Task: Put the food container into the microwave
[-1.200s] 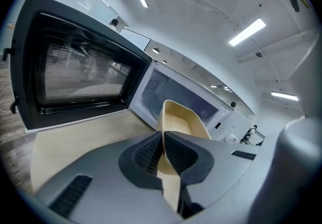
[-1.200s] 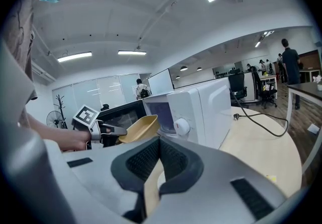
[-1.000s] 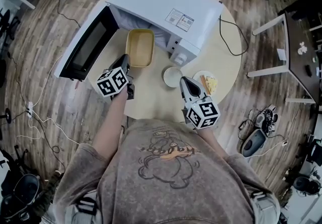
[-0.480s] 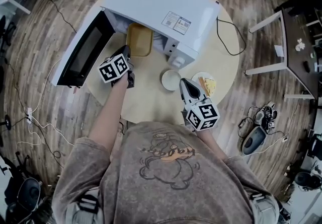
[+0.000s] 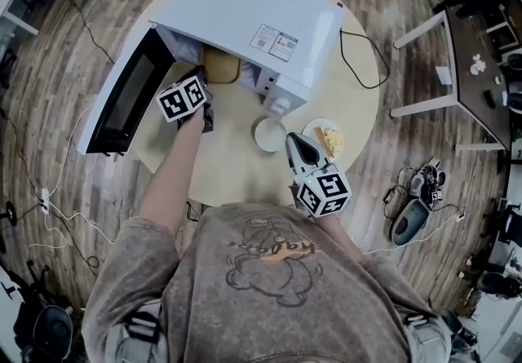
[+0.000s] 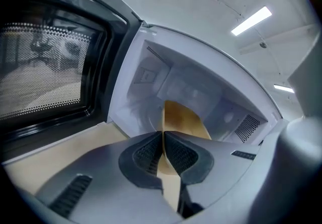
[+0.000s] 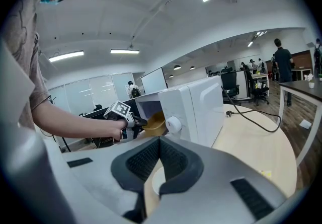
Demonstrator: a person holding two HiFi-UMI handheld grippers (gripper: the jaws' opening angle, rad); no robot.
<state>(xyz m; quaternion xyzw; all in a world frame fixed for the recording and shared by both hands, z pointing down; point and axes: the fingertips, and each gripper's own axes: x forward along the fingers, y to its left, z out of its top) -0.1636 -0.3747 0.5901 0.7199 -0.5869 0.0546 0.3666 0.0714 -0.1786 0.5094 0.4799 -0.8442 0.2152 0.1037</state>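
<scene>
Food container (image 5: 222, 68) now deeper inside microwave (image 5: 245, 11), rim clamped by left gripper (image 6: 163, 136).

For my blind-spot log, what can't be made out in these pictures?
Food container: far end hidden under the microwave roof, head view.
Its near rim: covered by the left hand-held gripper clamping it, left gripper view.
Food on the plate: too small to identify, head view.

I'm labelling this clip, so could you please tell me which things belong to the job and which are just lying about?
In the job: food container, microwave with its door open, left gripper shut on the container.
Lying about: white bowl, plate of food, power cable, right gripper, shut and empty.
</scene>
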